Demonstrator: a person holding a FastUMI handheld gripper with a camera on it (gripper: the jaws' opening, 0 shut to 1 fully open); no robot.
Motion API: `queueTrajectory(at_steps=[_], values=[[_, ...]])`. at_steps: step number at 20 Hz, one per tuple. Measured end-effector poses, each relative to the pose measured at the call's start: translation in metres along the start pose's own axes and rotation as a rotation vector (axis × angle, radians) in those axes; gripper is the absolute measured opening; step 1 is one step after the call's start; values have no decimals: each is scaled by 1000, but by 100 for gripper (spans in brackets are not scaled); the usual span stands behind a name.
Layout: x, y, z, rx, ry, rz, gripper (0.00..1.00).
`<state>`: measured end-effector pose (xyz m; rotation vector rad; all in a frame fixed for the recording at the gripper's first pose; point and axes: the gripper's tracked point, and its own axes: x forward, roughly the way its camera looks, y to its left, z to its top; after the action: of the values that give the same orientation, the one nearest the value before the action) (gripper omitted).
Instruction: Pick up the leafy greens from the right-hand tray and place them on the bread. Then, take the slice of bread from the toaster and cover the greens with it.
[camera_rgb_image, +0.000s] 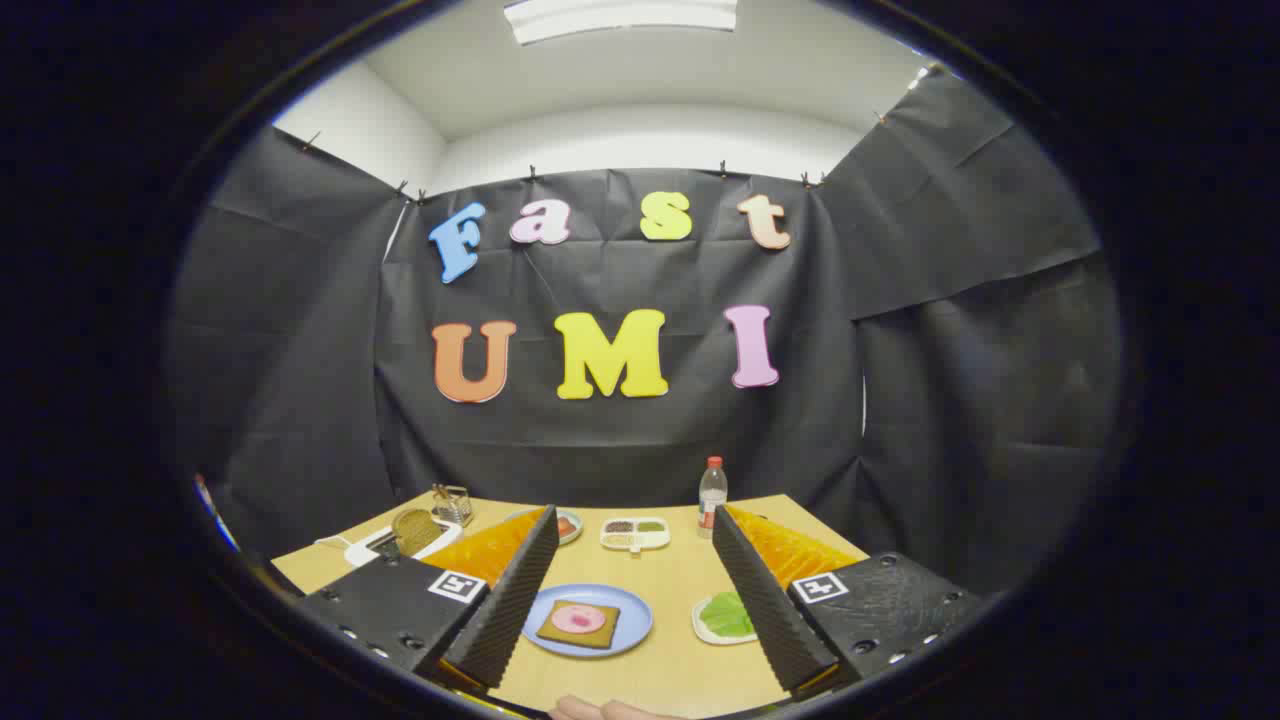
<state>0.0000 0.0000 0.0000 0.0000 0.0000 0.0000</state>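
2 fingers of the gripper (632, 590) stand spread wide above the wooden table (680, 660), holding nothing. Between them lies the blue plate (635, 632) with bread (578, 624) (a pink slice on top); the leafy greens (727, 614) sit in their tray by the right finger. Beyond the left finger, the toaster (412, 535) holds a slice.

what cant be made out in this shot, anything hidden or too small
- Leafy greens: gripper view, right side hidden behind one finger of the open hand-held gripper.
- Small plate beyond the blue plate: mostly behind the other finger.
- Divided dish: contents too small to identify.
- Toaster: too small to confirm a slice.
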Motion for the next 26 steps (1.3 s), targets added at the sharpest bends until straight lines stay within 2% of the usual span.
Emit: queueTrajectory(at_steps=[8, 15, 21, 26], values=[[4, 0, 2, -28, -19, 5, 95], [24, -24, 1, -39, -27, -39, 96], [72, -80, -39, -50, 74, -115, 95], [131, -134, -95, -79, 220, -170, 95]])
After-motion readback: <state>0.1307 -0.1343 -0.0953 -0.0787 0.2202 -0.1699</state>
